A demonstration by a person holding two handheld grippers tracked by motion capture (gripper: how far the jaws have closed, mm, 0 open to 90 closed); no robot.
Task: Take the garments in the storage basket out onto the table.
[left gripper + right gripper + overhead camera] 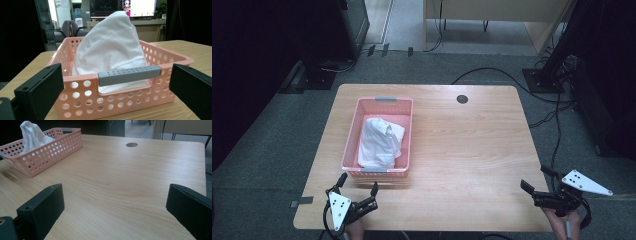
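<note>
A pink perforated basket (404,135) stands on the left half of the wooden table (467,150), with a crumpled white cloth (379,140) inside it. My left gripper (358,182) hovers just in front of the basket's near end, open, jaws empty. In the left gripper view the basket (82,92) is close ahead, its grey handle (128,75) facing me and the cloth (112,47) heaped above the rim. My right gripper (535,178) is at the table's near right corner, open and empty. The right gripper view looks past its wide-apart jaws at bare wood, with the basket (47,147) and cloth (31,135) far to the left.
A round grey cable hole (462,99) is set in the table near its far edge. Cables and stand bases lie on the grey floor beyond the table. A wooden desk stands at the back.
</note>
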